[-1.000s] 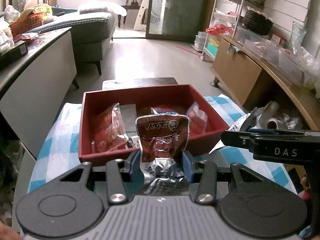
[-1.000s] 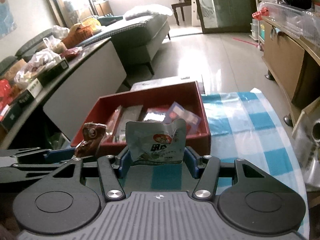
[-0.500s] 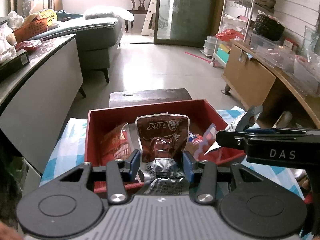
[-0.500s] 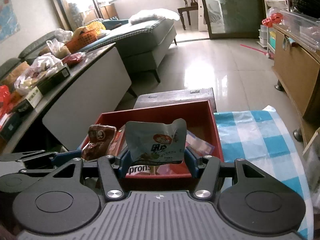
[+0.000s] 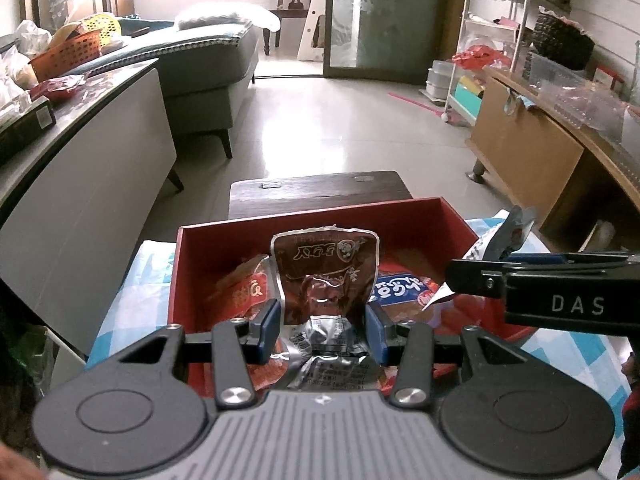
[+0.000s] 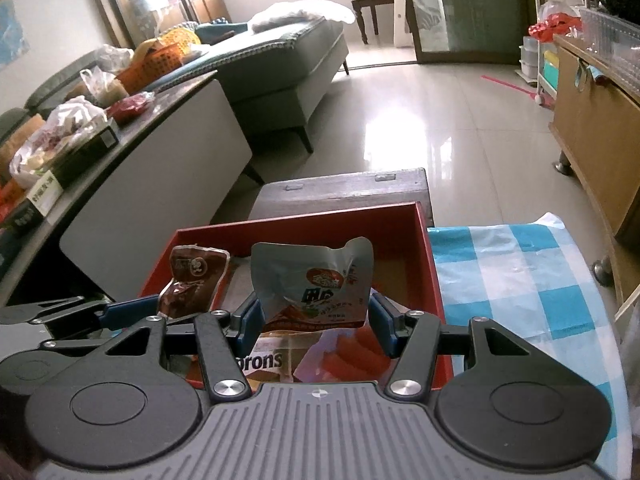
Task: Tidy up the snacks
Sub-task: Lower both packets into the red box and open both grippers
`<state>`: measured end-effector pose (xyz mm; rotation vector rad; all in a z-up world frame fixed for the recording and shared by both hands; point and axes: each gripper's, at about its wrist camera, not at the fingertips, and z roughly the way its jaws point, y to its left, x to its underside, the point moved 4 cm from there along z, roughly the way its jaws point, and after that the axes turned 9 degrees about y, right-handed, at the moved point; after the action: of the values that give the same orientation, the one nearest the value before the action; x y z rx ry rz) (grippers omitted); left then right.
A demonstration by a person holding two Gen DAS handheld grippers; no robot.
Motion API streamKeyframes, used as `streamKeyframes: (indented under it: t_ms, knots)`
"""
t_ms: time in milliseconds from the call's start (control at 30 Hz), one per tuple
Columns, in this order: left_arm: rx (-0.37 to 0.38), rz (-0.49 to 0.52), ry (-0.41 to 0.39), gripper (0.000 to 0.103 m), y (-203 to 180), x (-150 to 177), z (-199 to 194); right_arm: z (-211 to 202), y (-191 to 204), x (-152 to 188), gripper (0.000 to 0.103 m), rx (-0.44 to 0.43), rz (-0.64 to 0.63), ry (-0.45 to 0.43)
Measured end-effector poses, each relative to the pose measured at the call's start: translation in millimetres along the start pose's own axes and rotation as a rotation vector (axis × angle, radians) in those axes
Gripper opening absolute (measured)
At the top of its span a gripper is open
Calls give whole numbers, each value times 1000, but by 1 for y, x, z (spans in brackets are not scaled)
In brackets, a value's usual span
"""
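Low in the left wrist view, the left gripper [image 5: 322, 330] has its blue pads pinched on a crumpled brown foil snack packet [image 5: 326, 276] standing upright, silver at its creased base. In the right wrist view the right gripper [image 6: 316, 320] clamps a puffy grey snack pouch [image 6: 314, 286] with a red and green label, tilted slightly left. Both packets hang over the near part of a red box [image 6: 434, 276] in the frame's centre. Inside it lie an orange-red packet [image 5: 244, 288] at left and a blue-lettered one [image 5: 402, 290] at right; a wrapper reading "prons" [image 6: 262, 362] shows under the right gripper. The box's far wall stands clear behind the held packets, its right wall close beside the grey pouch. The box sits on a blue and white checked cloth [image 6: 516, 276], bare to the right. Beyond is a dark wooden stool [image 5: 318, 192], then open tiled floor [image 5: 340, 120].
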<state>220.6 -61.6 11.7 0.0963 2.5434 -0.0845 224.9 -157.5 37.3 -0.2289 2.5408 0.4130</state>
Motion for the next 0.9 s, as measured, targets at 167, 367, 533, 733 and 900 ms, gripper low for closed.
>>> streamKeyframes:
  t_ms: [167,367,533,733,900]
  knots:
    - [-5,-3,12,39,0,-1,5,5,0,-2,64,0,0,21]
    - [-11,-7,53,40,1,-2,18,18,1,-3,65,7,-6,61]
    - [-41,-18,56,47,5,-4,21,25,3,-4,71,28,-13,83]
    - [-61,-25,64,52,9,-2,21,24,-2,-5,88,43,5,73]
    - [-75,-3,57,59,7,2,16,18,3,-3,88,44,-11,62]
